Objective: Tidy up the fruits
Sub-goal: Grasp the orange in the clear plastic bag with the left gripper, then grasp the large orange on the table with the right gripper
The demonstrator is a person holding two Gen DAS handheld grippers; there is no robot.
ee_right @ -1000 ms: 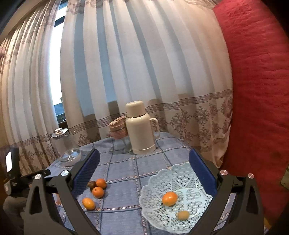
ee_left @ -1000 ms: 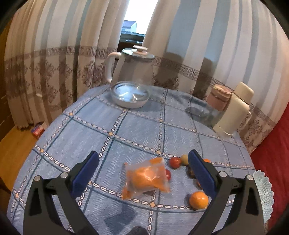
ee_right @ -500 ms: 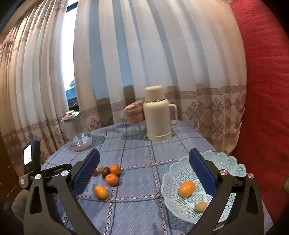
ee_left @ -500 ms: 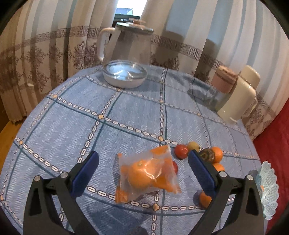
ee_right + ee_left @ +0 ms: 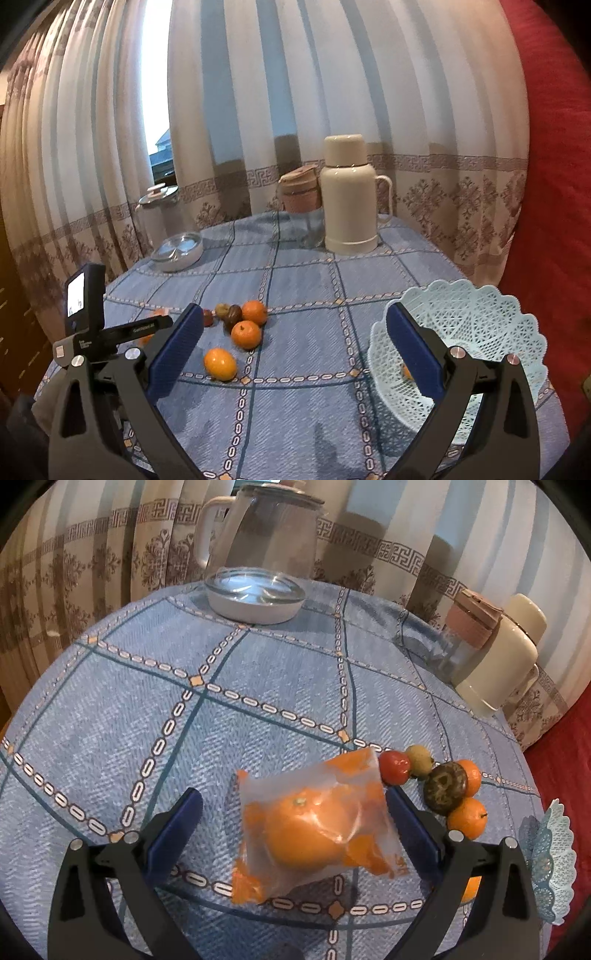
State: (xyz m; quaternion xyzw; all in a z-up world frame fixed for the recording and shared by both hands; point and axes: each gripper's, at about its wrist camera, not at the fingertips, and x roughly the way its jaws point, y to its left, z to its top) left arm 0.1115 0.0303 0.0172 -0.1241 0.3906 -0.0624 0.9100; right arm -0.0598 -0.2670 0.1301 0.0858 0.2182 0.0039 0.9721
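Left gripper [image 5: 293,821] is standing with jaws spread wide, straddling a bagged orange [image 5: 312,827] that is lying on the blue checked tablecloth [image 5: 155,709]. The right pad looks to be touching or just beside the bag's edge; contact cannot be confirmed. The left pad is well apart from the bag.

At 2 o'clock from the bag, a cluster of loose fruit is sitting: a red fruit [image 5: 395,768], a small yellowish fruit [image 5: 419,761], a dark wrinkled fruit [image 5: 445,788] and two oranges [image 5: 466,818], touching one another. A white lace basket [image 5: 552,864] is showing at the 3 o'clock edge of the left wrist view.

Right gripper [image 5: 293,354] is hovering over the table, jaws wide apart, gripping nothing. Its right finger is overlapping the basket's near rim [image 5: 480,314]; a bit of orange fruit is showing inside, mostly hidden. A lone orange [image 5: 220,364] is lying at 11 o'clock from the gripper's centre, between the pads.

At 12 o'clock on the table, a cream thermos [image 5: 349,195], a pink-lidded jar [image 5: 300,194], a glass kettle [image 5: 264,528] and its base [image 5: 255,598] are standing before the striped curtain [image 5: 258,92].
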